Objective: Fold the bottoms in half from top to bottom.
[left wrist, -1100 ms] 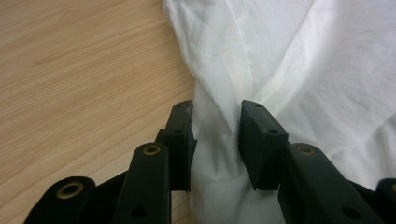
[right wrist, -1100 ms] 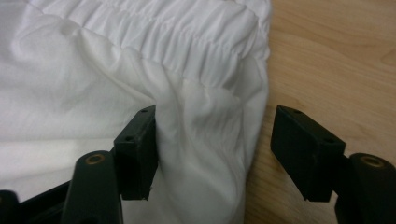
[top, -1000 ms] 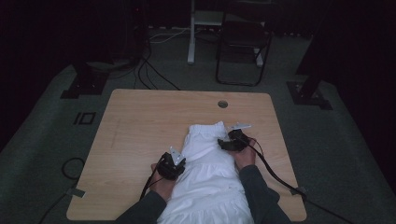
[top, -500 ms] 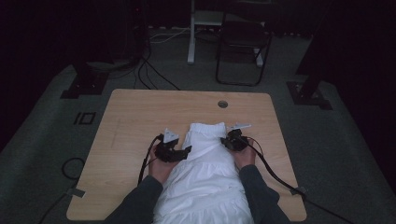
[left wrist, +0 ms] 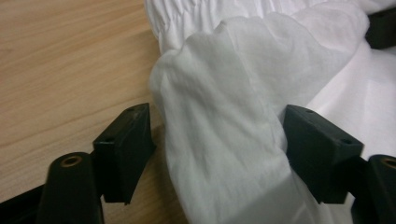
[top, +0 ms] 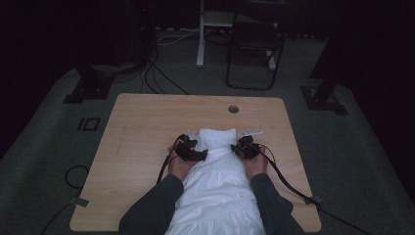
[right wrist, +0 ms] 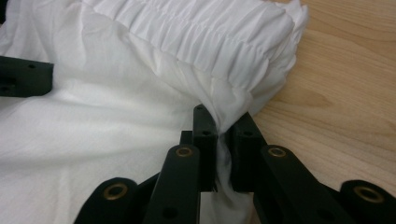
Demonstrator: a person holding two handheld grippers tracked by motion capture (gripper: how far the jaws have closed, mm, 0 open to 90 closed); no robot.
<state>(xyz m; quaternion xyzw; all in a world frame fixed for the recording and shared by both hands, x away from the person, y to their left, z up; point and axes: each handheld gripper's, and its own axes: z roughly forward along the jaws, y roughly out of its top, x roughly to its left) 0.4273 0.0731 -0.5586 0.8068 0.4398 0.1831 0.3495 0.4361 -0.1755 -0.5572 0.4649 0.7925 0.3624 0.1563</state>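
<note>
Garment: white garment [top: 218, 181] with a gathered elastic band is lying on the wooden surface [top: 142, 122], trailing off its near edge.
Left tool [left wrist: 217, 140]: jaws have just been opening, standing spread around a fold at the garment's left edge.
Right tool [right wrist: 223, 140]: jaws are pinching the garment's right edge below the band.

plain white garment [top: 218, 181] with a gathered band, pale wood-grain table [top: 147, 122], black grippers, dark grey sleeves [top: 151, 213]
</note>
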